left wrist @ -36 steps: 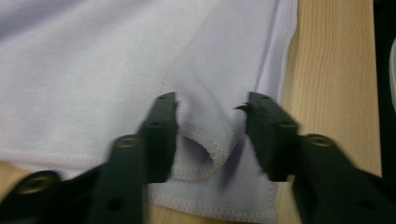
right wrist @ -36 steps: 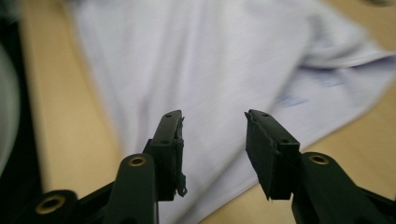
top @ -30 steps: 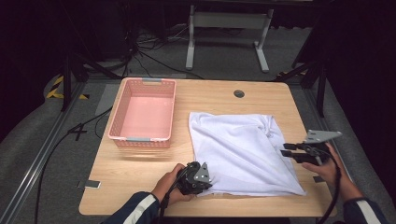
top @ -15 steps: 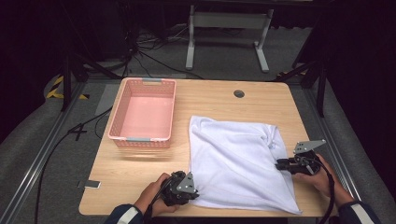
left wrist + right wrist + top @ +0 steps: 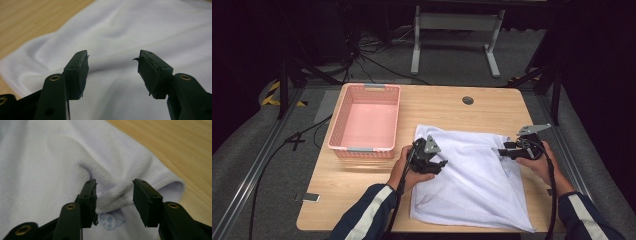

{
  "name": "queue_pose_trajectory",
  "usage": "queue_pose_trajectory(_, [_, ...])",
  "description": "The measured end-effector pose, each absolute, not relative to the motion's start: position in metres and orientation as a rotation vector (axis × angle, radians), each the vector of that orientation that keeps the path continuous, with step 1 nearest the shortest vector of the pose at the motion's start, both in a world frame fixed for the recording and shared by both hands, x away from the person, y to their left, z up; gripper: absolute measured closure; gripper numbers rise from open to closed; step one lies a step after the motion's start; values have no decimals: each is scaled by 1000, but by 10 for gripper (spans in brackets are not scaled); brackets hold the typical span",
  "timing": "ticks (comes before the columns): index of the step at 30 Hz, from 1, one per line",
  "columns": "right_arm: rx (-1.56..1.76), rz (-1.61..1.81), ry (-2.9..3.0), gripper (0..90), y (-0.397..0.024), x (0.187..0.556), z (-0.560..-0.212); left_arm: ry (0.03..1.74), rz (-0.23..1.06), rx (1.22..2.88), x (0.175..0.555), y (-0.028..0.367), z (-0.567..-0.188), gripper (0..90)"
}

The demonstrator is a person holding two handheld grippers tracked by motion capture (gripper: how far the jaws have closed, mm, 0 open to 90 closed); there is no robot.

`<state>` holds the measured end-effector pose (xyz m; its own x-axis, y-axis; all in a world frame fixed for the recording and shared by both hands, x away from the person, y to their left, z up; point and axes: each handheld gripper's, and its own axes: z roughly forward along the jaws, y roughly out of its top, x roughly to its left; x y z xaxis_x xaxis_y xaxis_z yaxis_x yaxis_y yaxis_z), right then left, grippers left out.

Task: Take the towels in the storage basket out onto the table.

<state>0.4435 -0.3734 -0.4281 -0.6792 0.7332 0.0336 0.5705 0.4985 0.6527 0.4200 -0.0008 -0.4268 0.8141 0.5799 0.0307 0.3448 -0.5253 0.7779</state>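
The left tool [image 5: 428, 156] has just been opening its jaws, which stand apart in the left gripper view with nothing between them, only the white cloth [image 5: 140, 32] lying under and ahead. The right tool [image 5: 512, 150] has likewise been opening; in the right gripper view a raised fold of the cloth [image 5: 112, 192] sits in the gap, but the pads do not seem to press it. This reads as the release after one fold of the cloth, both tools letting go. The next move probably calls for picking fresh edges or corners and closing cleanly on a single layer. The cloth lies on the right half of the desk [image 5: 362, 200], beneath both tools, the left over its near-left part, the right at its far-right edge; the pink basket [image 5: 364, 148] stands apart to the left.
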Motion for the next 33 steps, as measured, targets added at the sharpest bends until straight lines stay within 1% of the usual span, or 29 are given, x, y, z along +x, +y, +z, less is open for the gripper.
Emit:
queue_pose_trajectory(1, [1106,927,2509,515,-372,447,-432,717,352,2144,429,-1,-429,431])
queue_pose_trajectory(2, [1118,926,2518,528,-371,449,-435,752,372,2147,437,-1,-431,432])
queue_pose_trajectory(3, [1132,908,2524,593,-370,451,-437,769,405,2154,444,-2,-432,434])
queue_pose_trajectory(4, [1118,866,2538,670,-368,452,-439,785,408,2147,450,0,-435,457])
queue_pose_trajectory(5, [1085,830,2529,740,-367,452,-440,821,380,2143,456,0,-438,463])
queue_pose_trajectory(6, [1080,824,2515,784,-367,452,-439,842,381,2157,462,1,-441,458])
queue_pose_trajectory(7, [1077,830,2514,816,-368,452,-437,842,381,2157,462,1,-441,470])
queue_pose_trajectory(8, [1074,825,2505,833,-369,451,-435,868,390,2154,470,1,-445,494])
queue_pose_trajectory(9, [1064,830,2489,839,-370,450,-431,891,407,2156,472,1,-446,500])
queue_pose_trajectory(10, [1056,852,2478,842,-373,450,-426,895,426,2149,474,1,-447,534])
queue_pose_trajectory(12, [1046,893,2442,850,-378,449,-413,899,425,2184,478,0,-448,551])
queue_pose_trajectory(13, [1046,893,2442,850,-378,449,-413,899,425,2184,478,0,-448,590])
queue_pose_trajectory(16, [1071,928,2354,859,-389,455,-394,941,431,2194,486,1,-449,603])
queue_pose_trajectory(17, [1072,915,2346,863,-391,457,-391,962,461,2201,490,1,-451,603])
queue_pose_trajectory(18, [1053,883,2319,865,-393,462,-387,957,447,2190,492,1,-453,604])
queue_pose_trajectory(20, [1062,889,2299,865,-395,470,-384,979,466,2198,496,-1,-453,604])
queue_pose_trajectory(22, [1062,864,2300,861,-396,482,-385,979,467,2158,501,-1,-451,582])
queue_pose_trajectory(23, [1064,847,2297,860,-397,487,-387,985,491,2146,504,-2,-450,567])
queue_pose_trajectory(25, [1093,793,2294,848,-396,497,-393,992,508,2129,511,-4,-449,511])
queue_pose_trajectory(28, [1137,761,2334,843,-393,508,-404,1042,506,2117,523,-7,-452,488])
queue_pose_trajectory(29, [1136,734,2340,819,-392,510,-407,1060,502,2114,527,-9,-454,480])
queue_pose_trajectory(30, [1136,734,2340,819,-392,510,-407,1060,502,2114,527,-9,-454,487])
queue_pose_trajectory(32, [1161,746,2321,782,-394,512,-411,1079,474,2117,534,-10,-459,483])
queue_pose_trajectory(33, [1177,746,2303,729,-395,514,-412,1086,482,2129,537,-11,-460,484])
